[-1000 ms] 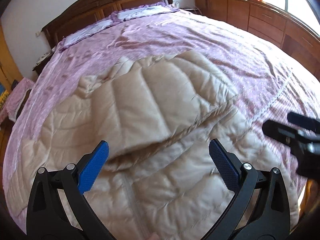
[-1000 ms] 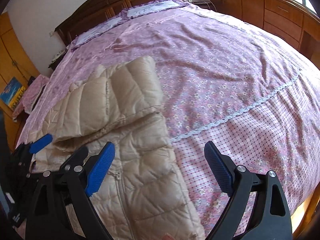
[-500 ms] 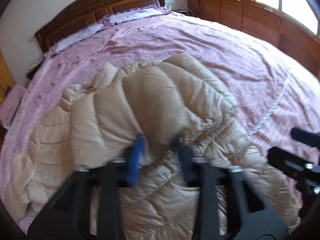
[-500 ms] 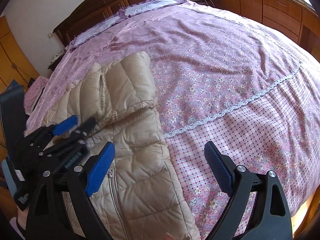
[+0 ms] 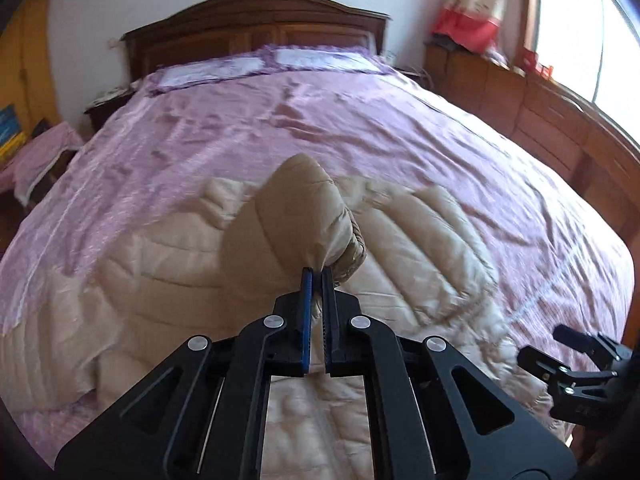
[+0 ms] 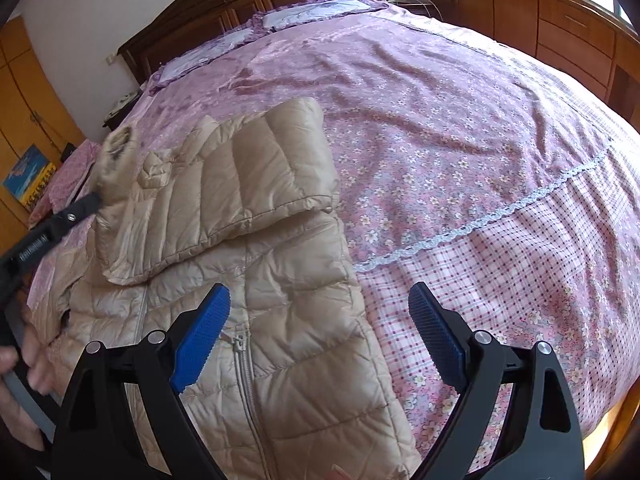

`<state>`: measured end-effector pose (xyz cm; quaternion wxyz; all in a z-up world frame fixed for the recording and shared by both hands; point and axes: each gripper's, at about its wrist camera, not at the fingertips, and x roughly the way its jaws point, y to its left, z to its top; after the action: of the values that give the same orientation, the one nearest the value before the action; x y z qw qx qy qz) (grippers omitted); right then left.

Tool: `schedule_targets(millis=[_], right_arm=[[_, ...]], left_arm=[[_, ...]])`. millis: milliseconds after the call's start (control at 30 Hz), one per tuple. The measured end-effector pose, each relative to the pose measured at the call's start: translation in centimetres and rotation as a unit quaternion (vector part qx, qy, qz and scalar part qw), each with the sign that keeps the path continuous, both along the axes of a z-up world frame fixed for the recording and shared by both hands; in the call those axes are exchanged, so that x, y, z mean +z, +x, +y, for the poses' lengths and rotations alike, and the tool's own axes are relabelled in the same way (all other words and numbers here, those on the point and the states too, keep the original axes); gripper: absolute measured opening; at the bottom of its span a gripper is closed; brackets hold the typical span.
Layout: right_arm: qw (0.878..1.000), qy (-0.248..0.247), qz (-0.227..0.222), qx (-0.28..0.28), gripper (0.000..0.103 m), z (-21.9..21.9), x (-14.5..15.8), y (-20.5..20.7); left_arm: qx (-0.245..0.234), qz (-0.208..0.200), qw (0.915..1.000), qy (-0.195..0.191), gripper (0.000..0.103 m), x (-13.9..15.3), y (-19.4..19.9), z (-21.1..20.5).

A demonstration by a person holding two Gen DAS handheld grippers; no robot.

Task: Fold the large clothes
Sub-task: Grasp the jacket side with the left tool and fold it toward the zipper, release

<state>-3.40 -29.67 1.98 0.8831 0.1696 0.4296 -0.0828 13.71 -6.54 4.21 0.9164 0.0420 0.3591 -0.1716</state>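
Observation:
A beige quilted down jacket (image 6: 280, 280) lies front-up on the bed, zipper toward me; it also shows in the left wrist view (image 5: 420, 240). One sleeve is folded across its chest. My left gripper (image 5: 316, 274) is shut on the other sleeve's cuff (image 5: 312, 208) and holds it lifted above the jacket; it shows at the left edge of the right wrist view (image 6: 96, 200). My right gripper (image 6: 318, 332) is open and empty, hovering over the jacket's lower right edge; it shows at the lower right of the left wrist view (image 5: 576, 364).
The bed has a pink floral cover (image 6: 460, 120) with a checked strip (image 6: 540, 280) near the foot. A dark wooden headboard (image 5: 256, 20) and pillows (image 5: 320, 58) stand far back. Wooden drawers (image 5: 540, 120) run along the right; a nightstand (image 5: 104, 104) is left.
My left gripper closed on the sleeve cuff and lifted it up off the jacket. My right gripper stayed open and barely moved.

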Motion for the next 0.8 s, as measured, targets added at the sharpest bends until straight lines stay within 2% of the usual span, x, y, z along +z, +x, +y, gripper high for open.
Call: schedule_targets(millis=[267, 800], right_arm=[[1.000, -0.010, -0.001, 0.010, 0.088, 1.4, 0.1, 0.2], [0.999, -0.027, 0.009, 0.021, 0.088, 3.2, -0.3, 0.7]], left_arm=[[0.085, 0.022, 0.9958, -0.025, 0.004, -1.3, 2.0, 6.8], [0.173, 0.084, 0.9811, -0.023, 0.004, -7.8, 3.8, 13.5]])
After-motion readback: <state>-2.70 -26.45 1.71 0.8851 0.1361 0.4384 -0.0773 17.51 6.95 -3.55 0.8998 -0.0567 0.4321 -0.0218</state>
